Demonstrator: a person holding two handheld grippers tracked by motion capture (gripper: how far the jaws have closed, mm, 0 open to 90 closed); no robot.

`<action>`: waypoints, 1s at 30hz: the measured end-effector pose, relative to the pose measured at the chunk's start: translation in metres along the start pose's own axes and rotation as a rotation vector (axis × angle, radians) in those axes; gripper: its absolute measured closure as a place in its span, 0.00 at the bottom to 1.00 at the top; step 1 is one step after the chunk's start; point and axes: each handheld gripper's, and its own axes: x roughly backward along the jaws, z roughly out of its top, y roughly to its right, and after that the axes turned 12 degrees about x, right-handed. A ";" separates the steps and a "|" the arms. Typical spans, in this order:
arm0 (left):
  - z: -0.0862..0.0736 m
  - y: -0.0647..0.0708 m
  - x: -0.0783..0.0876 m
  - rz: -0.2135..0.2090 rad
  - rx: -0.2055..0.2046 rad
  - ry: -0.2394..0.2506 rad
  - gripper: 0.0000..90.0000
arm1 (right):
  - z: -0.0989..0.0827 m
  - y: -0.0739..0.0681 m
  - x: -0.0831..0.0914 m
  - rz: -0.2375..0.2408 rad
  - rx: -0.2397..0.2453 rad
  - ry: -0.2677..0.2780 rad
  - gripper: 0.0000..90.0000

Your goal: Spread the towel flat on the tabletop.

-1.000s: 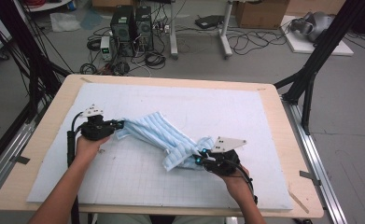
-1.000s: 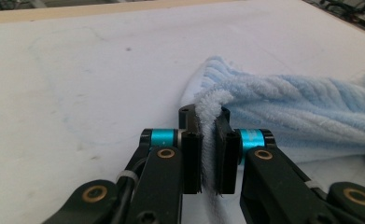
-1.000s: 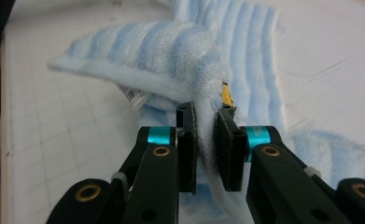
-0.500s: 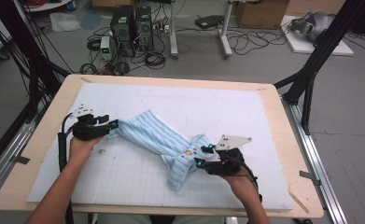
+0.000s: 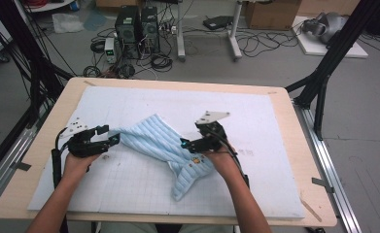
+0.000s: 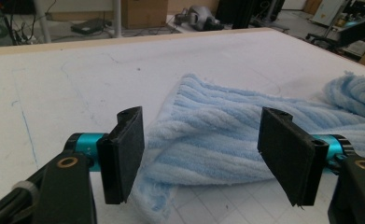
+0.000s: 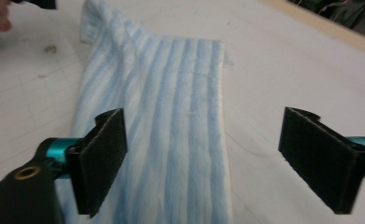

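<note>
**High view: a soft blue towel lies crumpled between two open hand-held grippers**

High view shows a light blue ribbed towel [image 5: 165, 148] lying on the white gridded mat [image 5: 255, 121] that covers the table [image 5: 294, 160], a little toward the person's side of the middle. It runs as a loosely bunched band from the left hand-held gripper [image 5: 111, 139] across to the right hand-held gripper [image 5: 190, 144], then trails off in a folded tail toward the near edge.

The towel looks like thick terry with raised stripes: light, limp and not at all fragile. It should drape and sag as soon as it is lifted, and a pinch in the middle would probably just gather it into a bundle. Its nap ought to give the padded jaws good friction, so slipping seems unlikely. The better places to take hold are the hemmed edges and corners. In the left gripper view a corner of the towel [image 6: 208, 140] lies flat on the mat just ahead of the jaws, which looks like the easiest pinch. In the right gripper view the long side edge of the towel [image 7: 171, 140] runs straight ahead and would serve as well.

Both hand-held grippers are spread wide and hold nothing. The left one's jaws straddle the towel's corner, with the cloth between and slightly beyond them; I cannot tell whether the pads touch it. The right one's jaws stand far apart above the striped band, one over the cloth and the other out over bare mat.
</note>
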 end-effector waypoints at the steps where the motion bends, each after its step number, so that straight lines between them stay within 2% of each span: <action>1: -0.001 -0.001 0.001 0.004 0.001 0.005 0.29 | 0.006 0.004 -0.025 0.028 -0.002 -0.048 0.13; 2: -0.001 -0.001 0.001 0.004 0.006 0.012 0.29 | 0.006 0.004 -0.025 0.028 -0.002 -0.048 0.13; 3: -0.001 -0.002 0.002 0.003 0.008 0.016 0.27 | 0.008 0.006 -0.036 0.041 -0.005 -0.062 0.13; 4: -0.001 -0.003 0.003 0.003 0.012 0.021 0.25 | 0.013 0.009 -0.056 0.053 -0.023 -0.084 0.13; 5: -0.001 -0.004 0.004 0.007 0.012 0.031 0.25 | 0.013 0.009 -0.056 0.053 -0.023 -0.084 0.13; 9: -0.001 -0.008 0.008 0.022 0.020 0.047 0.23 | 0.019 0.011 -0.085 0.078 -0.004 -0.143 0.14; 13: -0.002 -0.012 0.011 0.034 0.025 0.048 0.24 | 0.014 0.012 -0.100 0.096 -0.031 -0.162 0.26; 14: -0.002 -0.012 0.011 0.037 0.024 0.047 0.24 | 0.011 0.012 -0.104 0.095 -0.043 -0.193 0.38; 15: -0.002 -0.012 0.011 0.038 0.024 0.045 0.24 | 0.011 0.012 -0.104 0.095 -0.043 -0.193 0.38; 16: -0.002 -0.012 0.011 0.040 0.022 0.045 0.25 | 0.011 0.012 -0.104 0.076 -0.030 -0.197 0.47; 17: -0.002 -0.012 0.011 0.043 0.020 0.043 0.25 | 0.012 0.013 -0.103 0.057 -0.017 -0.206 0.60; 18: -0.002 -0.012 0.011 0.044 0.020 0.043 0.26 | 0.013 0.015 -0.101 0.068 -0.001 -0.203 0.84; 19: -0.002 -0.012 0.011 0.042 0.020 0.043 0.26 | 0.013 0.015 -0.101 0.068 -0.001 -0.203 0.84; 20: -0.003 -0.012 0.011 0.041 0.021 0.041 0.27 | 0.014 0.016 -0.099 0.036 0.027 -0.219 0.93; 23: -0.003 -0.011 0.009 0.040 0.016 0.034 0.27 | 0.014 0.018 -0.097 0.002 0.025 -0.221 0.94; 25: -0.004 -0.010 0.008 0.036 0.012 0.028 0.28 | 0.012 0.023 -0.093 -0.012 -0.011 -0.214 0.94; 26: -0.004 -0.010 0.008 0.036 0.009 0.025 0.28 | 0.010 0.029 -0.089 -0.035 -0.024 -0.210 0.94; 27: -0.005 -0.010 0.007 0.036 0.006 0.022 0.28 | 0.010 0.029 -0.089 -0.035 -0.024 -0.210 0.94; 28: -0.005 -0.009 0.007 0.036 0.004 0.021 0.29 | 0.008 0.035 -0.082 -0.070 -0.039 -0.208 0.94; 29: -0.005 -0.009 0.006 0.036 0.004 0.021 0.29 | 0.008 0.035 -0.082 -0.070 -0.039 -0.208 0.94; 30: -0.005 -0.009 0.006 0.035 0.005 0.020 0.29 | 0.007 0.041 -0.075 -0.112 -0.057 -0.202 0.94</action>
